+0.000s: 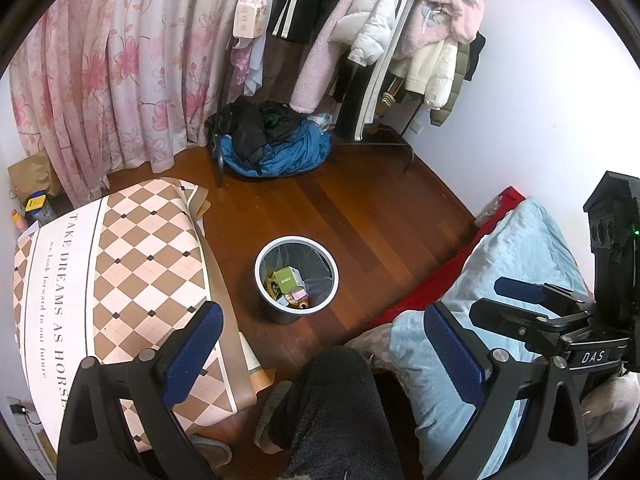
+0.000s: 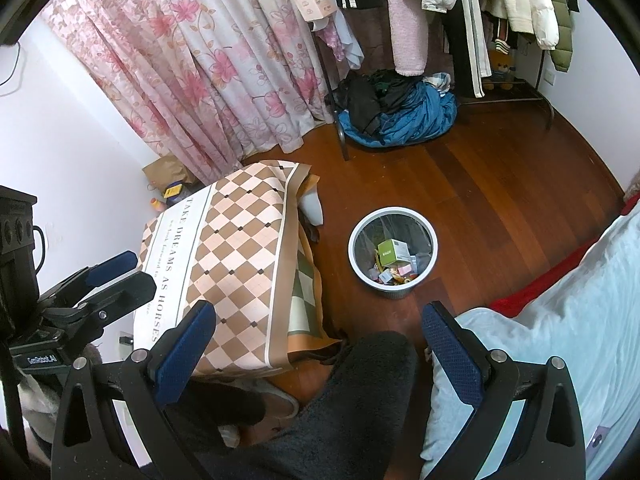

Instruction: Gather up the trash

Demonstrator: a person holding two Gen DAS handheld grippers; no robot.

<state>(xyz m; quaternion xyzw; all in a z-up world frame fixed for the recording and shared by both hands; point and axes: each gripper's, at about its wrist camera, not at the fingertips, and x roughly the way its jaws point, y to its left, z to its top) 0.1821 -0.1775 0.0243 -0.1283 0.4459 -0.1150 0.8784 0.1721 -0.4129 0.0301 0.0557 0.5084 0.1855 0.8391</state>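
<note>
A round grey-white trash bin stands on the wooden floor between a low table and a bed. It holds a green box and several small wrappers. The bin also shows in the right wrist view with the green box inside. My left gripper is open and empty, held high above the floor near the bin. My right gripper is open and empty, also well above the bin. The right gripper also shows in the left wrist view, and the left gripper in the right wrist view.
A low table with a checkered cloth stands left of the bin. A bed with a light blue quilt lies to the right. A clothes rack, a pile of blue and black clothes and floral curtains fill the back. A dark-trousered knee is below.
</note>
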